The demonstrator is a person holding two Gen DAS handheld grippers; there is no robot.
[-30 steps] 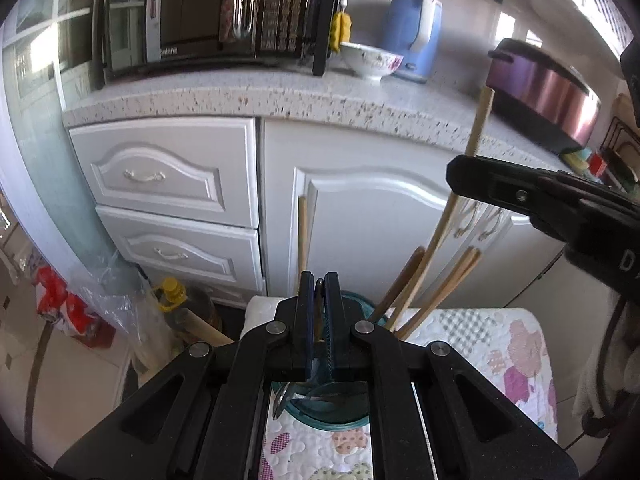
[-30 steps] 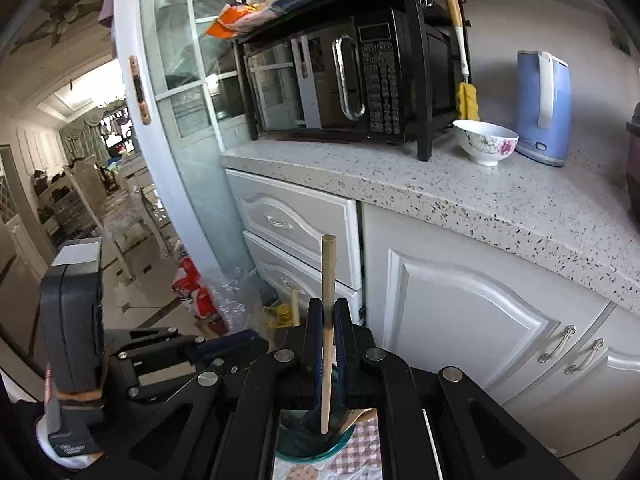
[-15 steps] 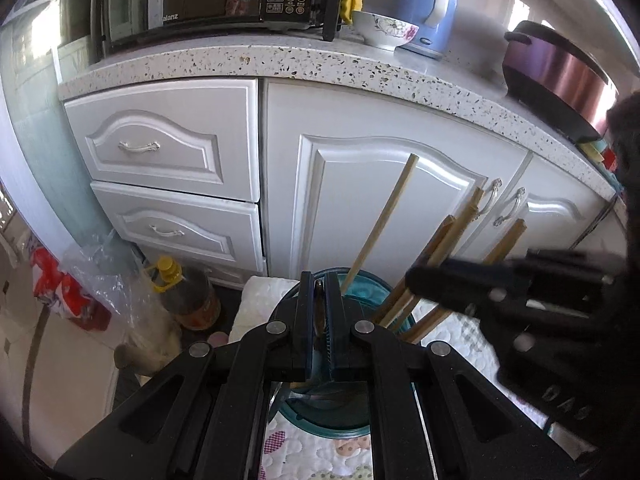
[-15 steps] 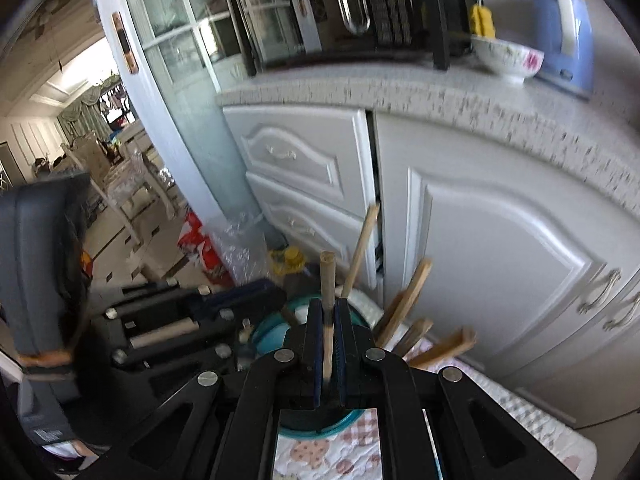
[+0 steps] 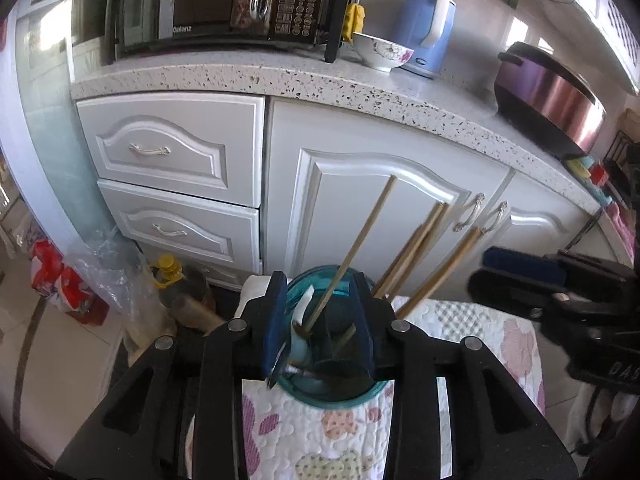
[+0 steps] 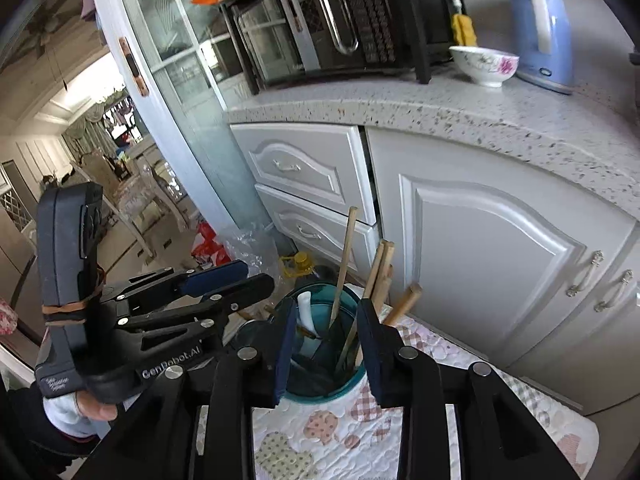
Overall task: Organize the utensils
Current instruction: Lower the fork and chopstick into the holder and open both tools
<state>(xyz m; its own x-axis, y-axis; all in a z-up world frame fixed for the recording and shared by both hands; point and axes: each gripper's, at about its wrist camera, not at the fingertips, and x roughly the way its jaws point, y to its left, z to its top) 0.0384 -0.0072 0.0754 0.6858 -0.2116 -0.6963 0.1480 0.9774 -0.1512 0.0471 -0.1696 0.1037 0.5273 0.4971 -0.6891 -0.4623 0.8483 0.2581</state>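
Released chopstick (image 5: 352, 248) beyond parted jaws.

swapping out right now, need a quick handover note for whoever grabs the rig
Left tongs: open, empty, straddling the teal holder.
Right tongs: open, empty, also over the teal holder.
Things: a thin chopstick and a white spoon stand inside the holder. Several wooden utensils lean just behind it; whether they sit in the same holder cannot be told. The holder rests on a quilted cloth.
Done: both tongs have let go.
Left: no loose utensils in view; check the cloth outside the frame, then lift both tongs clear.
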